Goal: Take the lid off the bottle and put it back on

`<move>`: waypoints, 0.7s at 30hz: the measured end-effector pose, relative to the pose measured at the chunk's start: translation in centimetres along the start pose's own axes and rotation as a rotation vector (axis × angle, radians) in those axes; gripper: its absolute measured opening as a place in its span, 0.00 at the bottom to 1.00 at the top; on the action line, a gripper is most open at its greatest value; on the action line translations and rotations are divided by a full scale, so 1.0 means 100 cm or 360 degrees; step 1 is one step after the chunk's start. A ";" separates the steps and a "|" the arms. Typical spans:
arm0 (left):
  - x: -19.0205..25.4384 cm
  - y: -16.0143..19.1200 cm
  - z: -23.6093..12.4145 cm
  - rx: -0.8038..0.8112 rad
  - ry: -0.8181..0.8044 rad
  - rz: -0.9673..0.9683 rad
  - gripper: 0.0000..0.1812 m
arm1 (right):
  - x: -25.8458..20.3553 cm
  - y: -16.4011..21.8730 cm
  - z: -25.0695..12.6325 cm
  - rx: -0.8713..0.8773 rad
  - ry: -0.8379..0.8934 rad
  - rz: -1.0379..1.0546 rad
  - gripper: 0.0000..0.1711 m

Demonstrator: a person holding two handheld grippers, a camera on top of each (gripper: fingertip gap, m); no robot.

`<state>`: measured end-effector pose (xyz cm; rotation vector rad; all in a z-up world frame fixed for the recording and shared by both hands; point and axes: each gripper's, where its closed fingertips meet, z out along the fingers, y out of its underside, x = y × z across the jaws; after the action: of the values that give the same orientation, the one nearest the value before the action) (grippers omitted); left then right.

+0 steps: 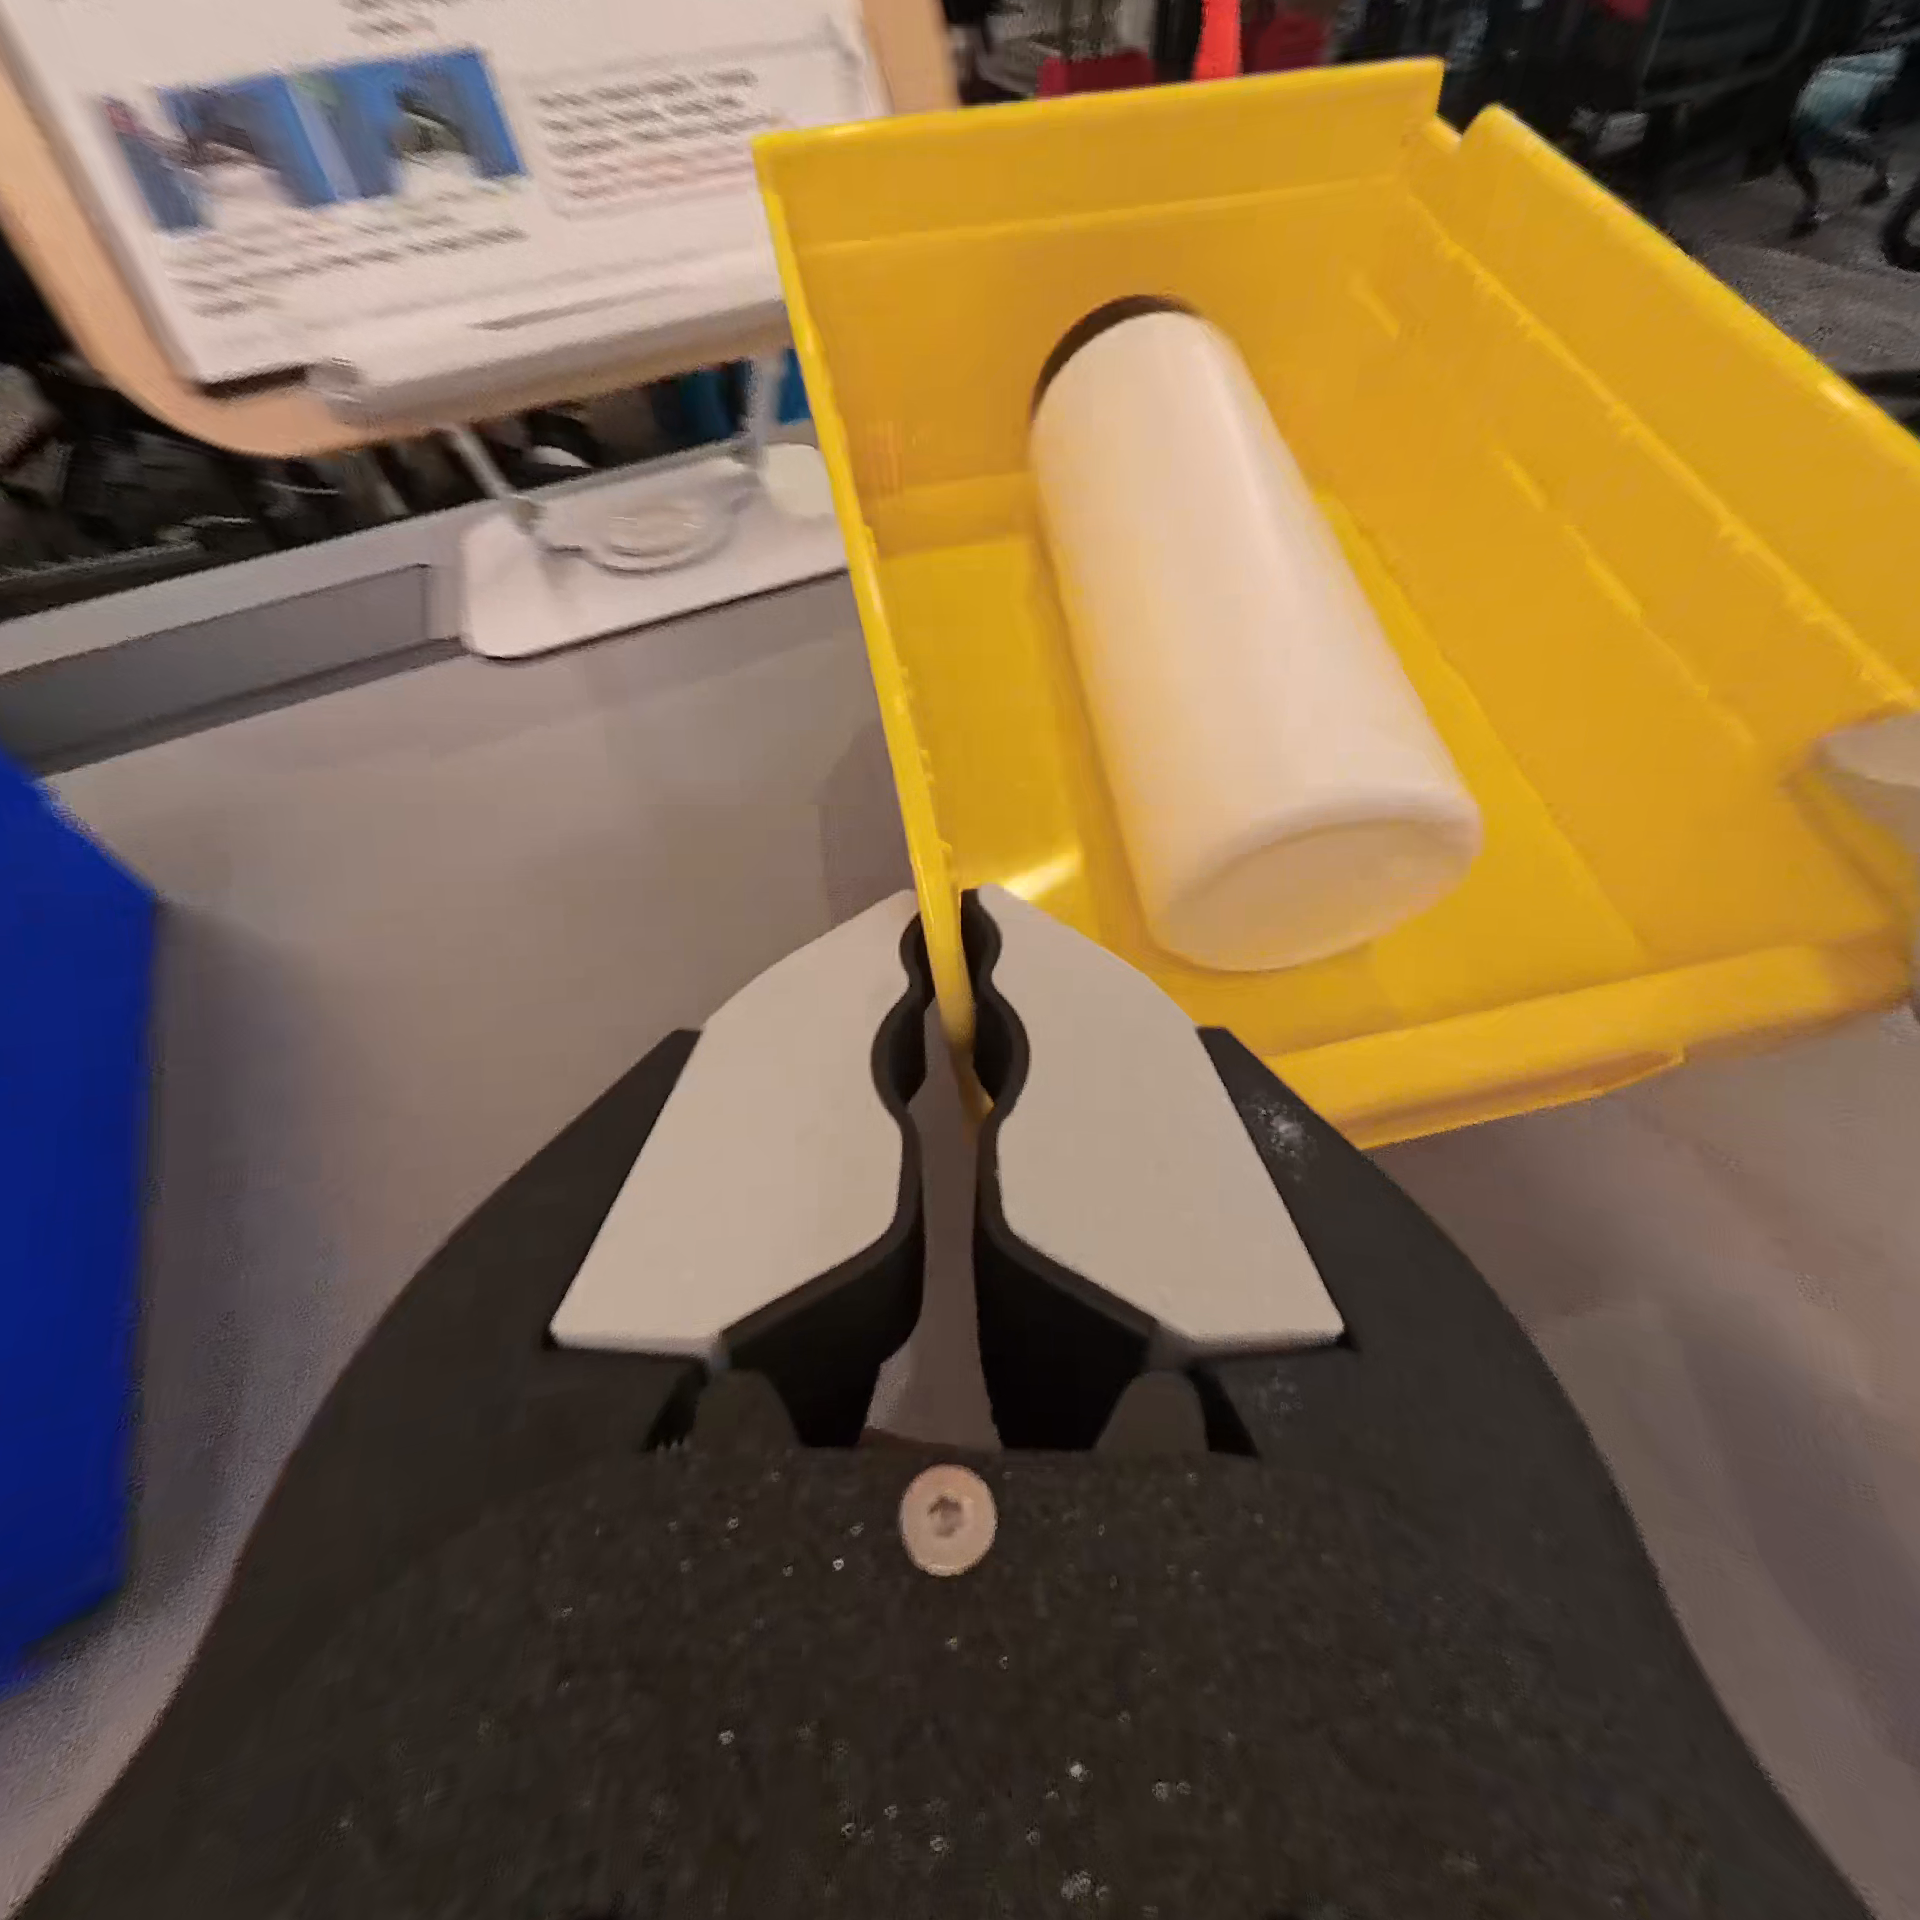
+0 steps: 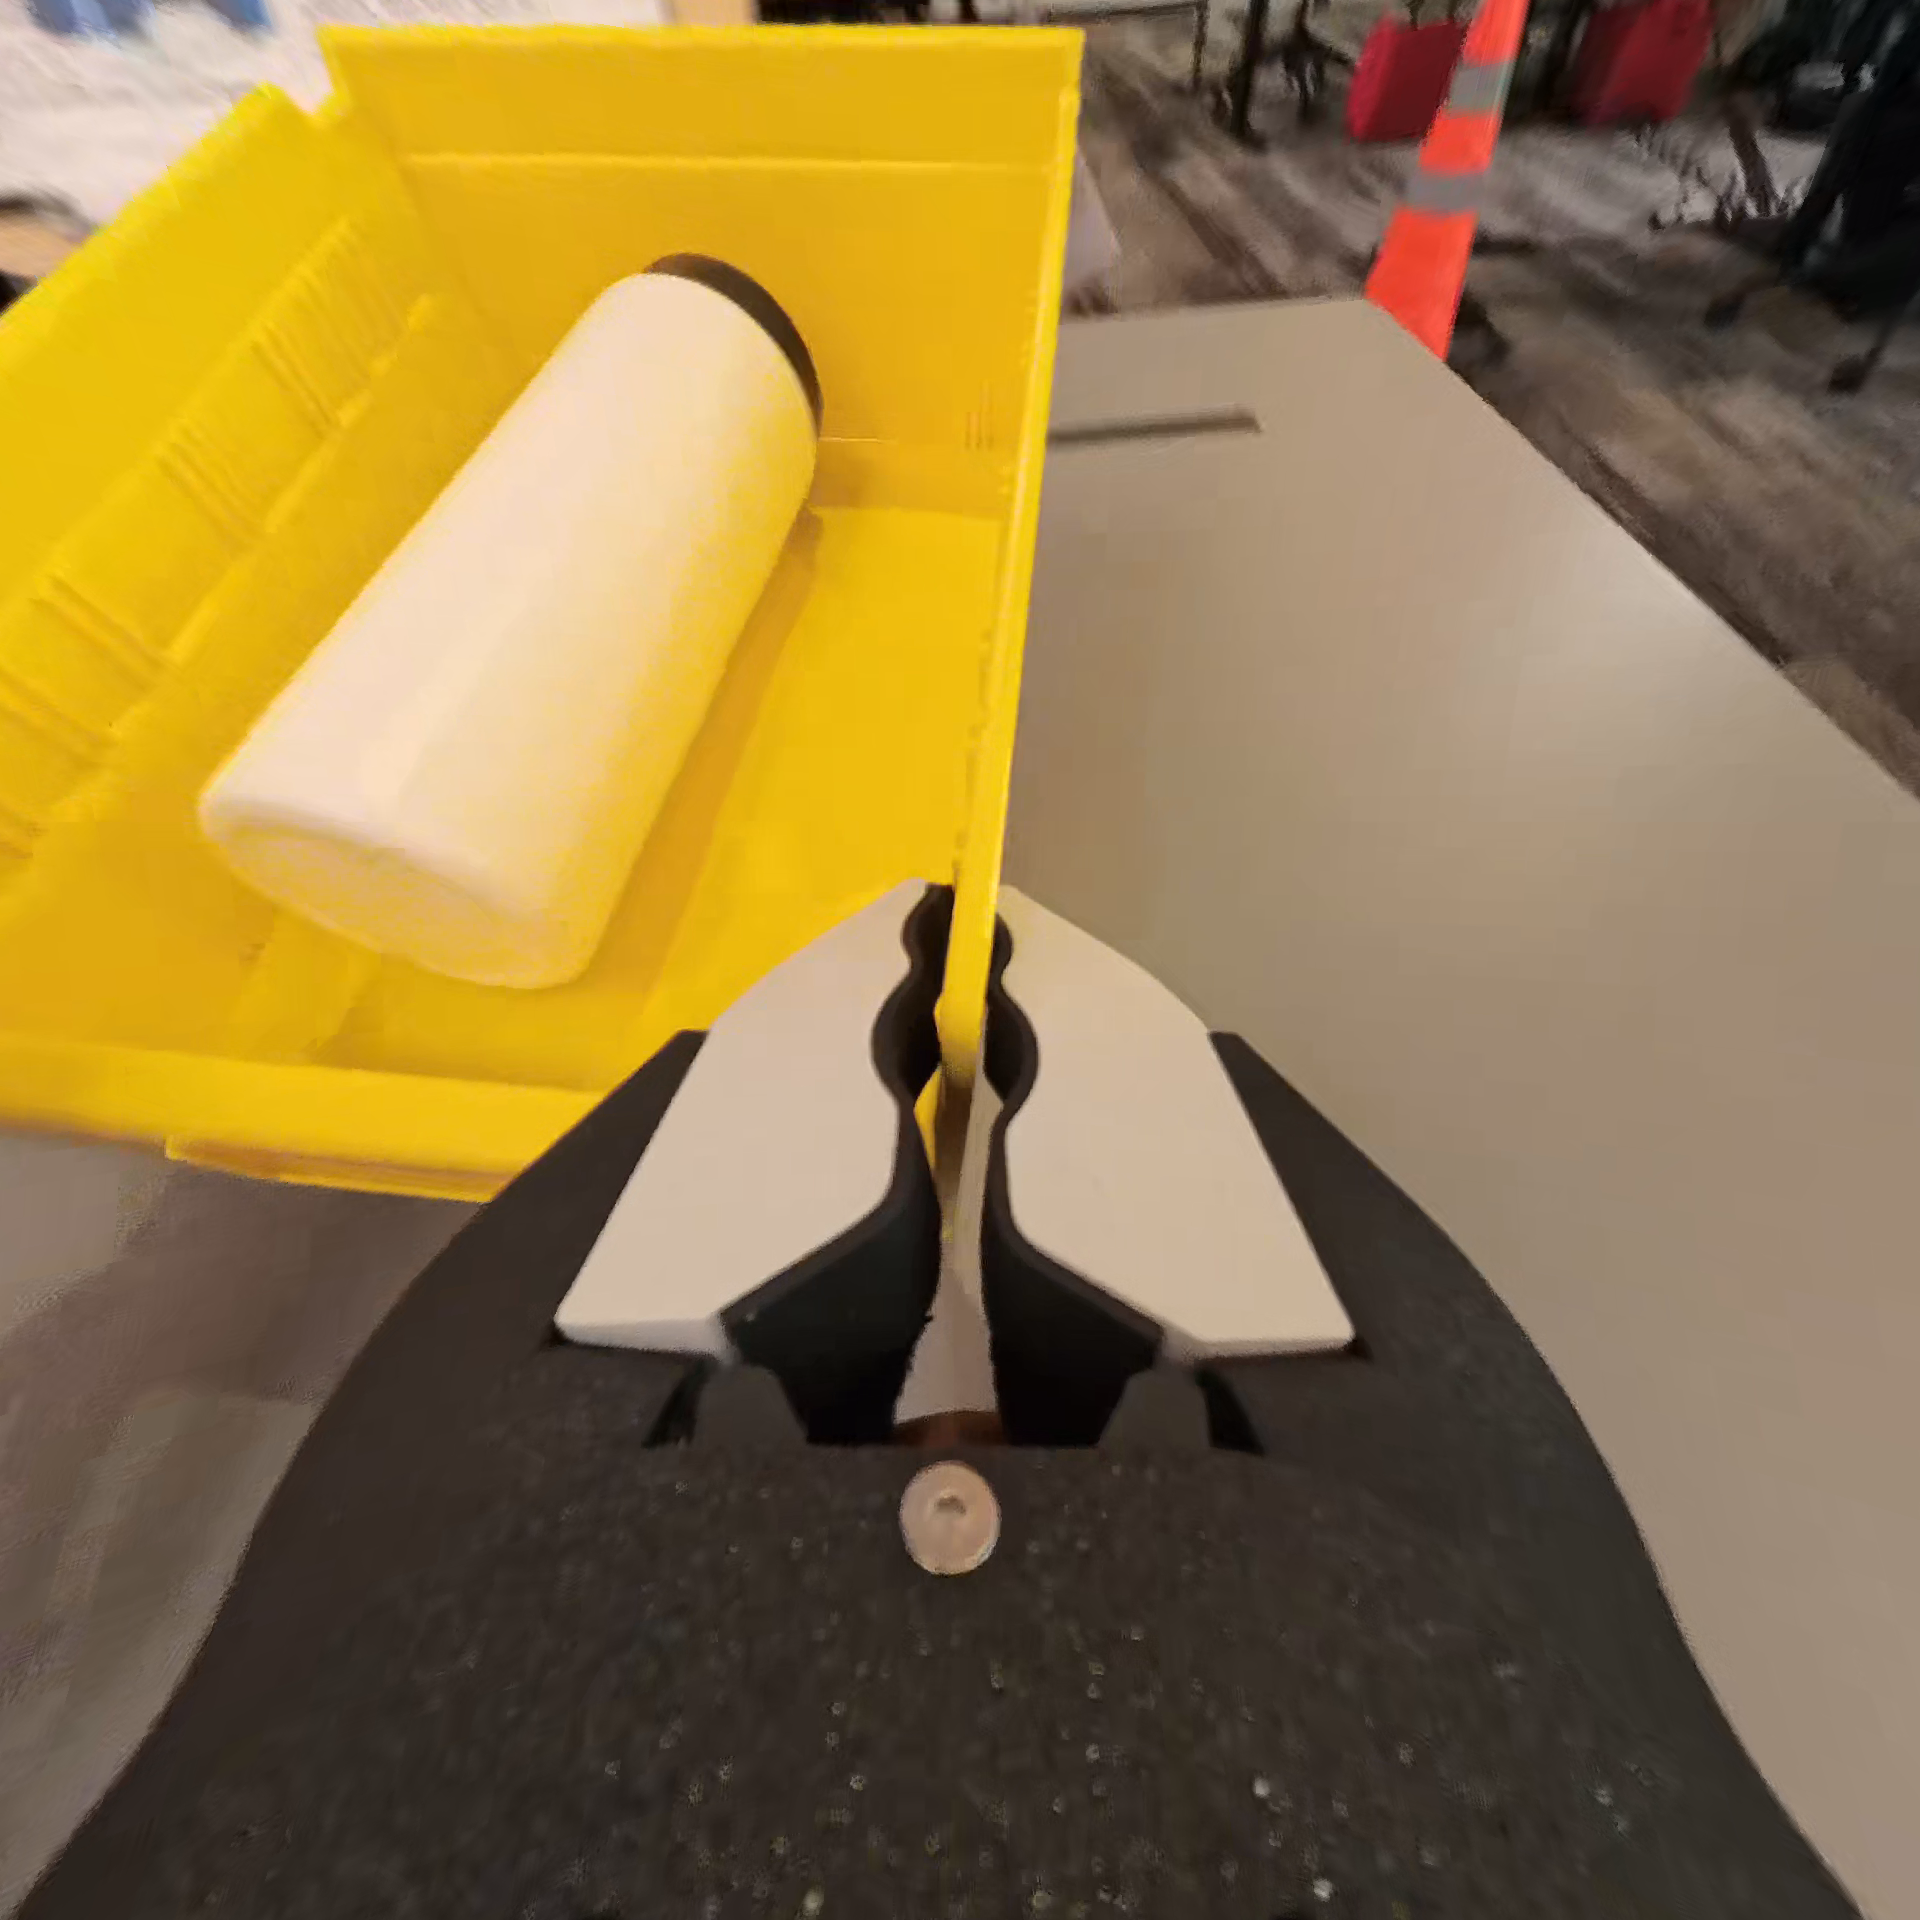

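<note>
A cream-white bottle (image 1: 1236,644) with a dark lid (image 1: 1117,312) at its far end lies on its side in a yellow bin (image 1: 1621,520). My left gripper (image 1: 948,935) is shut on the bin's left side wall (image 1: 940,914) near its front corner. My right gripper (image 2: 961,935) is shut on the bin's right side wall (image 2: 977,935). The bottle (image 2: 520,644), its lid (image 2: 748,301) and the bin (image 2: 187,436) also show in the right wrist view. The right gripper's fingertip (image 1: 1870,769) shows at the right edge of the left wrist view. The bin looks tilted, its front edge off the grey table (image 2: 1455,831).
A blue box (image 1: 62,1195) stands at the left. A sign stand with a printed sheet (image 1: 416,187) is behind the table at the left. An orange traffic cone (image 2: 1444,177) stands on the floor past the table's far right corner.
</note>
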<state>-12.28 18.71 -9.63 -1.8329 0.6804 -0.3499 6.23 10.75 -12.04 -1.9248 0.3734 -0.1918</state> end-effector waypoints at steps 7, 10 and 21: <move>-0.113 0.030 -0.040 -0.0095 -0.0311 -0.0018 0.02 | -0.130 0.003 0.031 -0.0073 -0.0359 -0.0063 0.02; -0.138 0.053 -0.036 -0.0138 -0.0331 -0.0104 0.02 | -0.159 0.016 0.045 -0.0140 -0.0405 -0.0107 0.02; -0.153 0.046 -0.130 0.0040 -0.0004 -0.0430 0.33 | -0.160 0.017 0.020 -0.0124 -0.0815 -0.0289 0.19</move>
<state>-32.78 17.00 -7.95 -1.9038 0.4239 -0.5303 -8.40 17.46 -13.70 -2.0017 -0.1371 0.2007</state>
